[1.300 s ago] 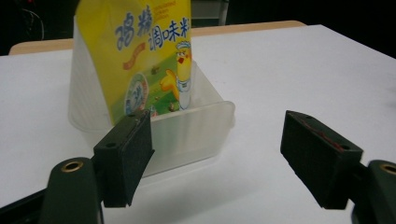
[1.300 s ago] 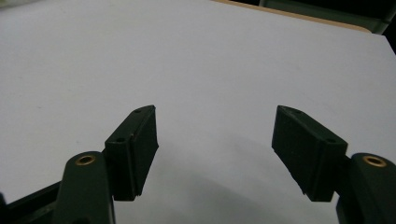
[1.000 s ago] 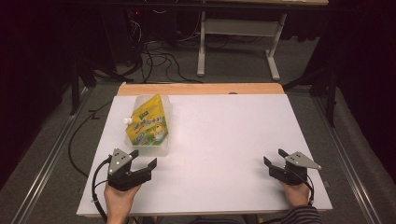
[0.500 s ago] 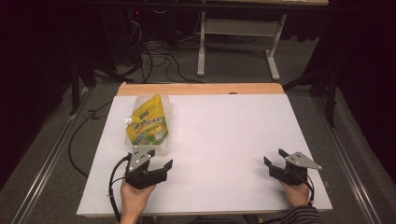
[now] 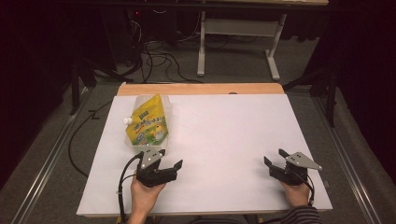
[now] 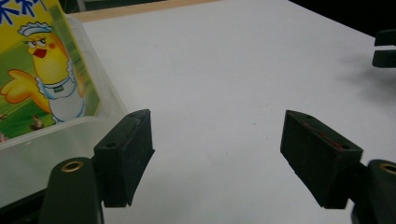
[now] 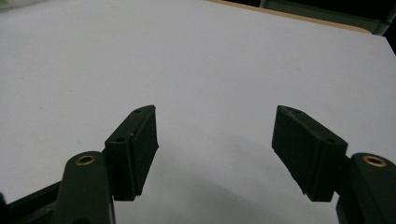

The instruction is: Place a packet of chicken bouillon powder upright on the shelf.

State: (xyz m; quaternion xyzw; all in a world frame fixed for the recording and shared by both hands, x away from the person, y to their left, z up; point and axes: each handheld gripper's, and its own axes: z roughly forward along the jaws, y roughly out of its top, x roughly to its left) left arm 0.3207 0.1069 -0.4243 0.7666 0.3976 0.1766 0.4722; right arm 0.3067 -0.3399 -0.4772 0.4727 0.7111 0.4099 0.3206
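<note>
Jaws of the left gripper (image 5: 169,159) stand spread wide with nothing between them, in the lower left of the high view, just below a yellow pouch (image 5: 148,123) that lies in a clear tray (image 5: 135,148) on the white table (image 5: 224,140). In the left gripper view the tray's corner (image 6: 51,140) sits right beside the left-hand jaw, in the upper left of the frame; whether they touch is unclear. At lower right of the high view, the right gripper (image 5: 274,158) rests low over bare table, its jaws also spread and empty.
</note>
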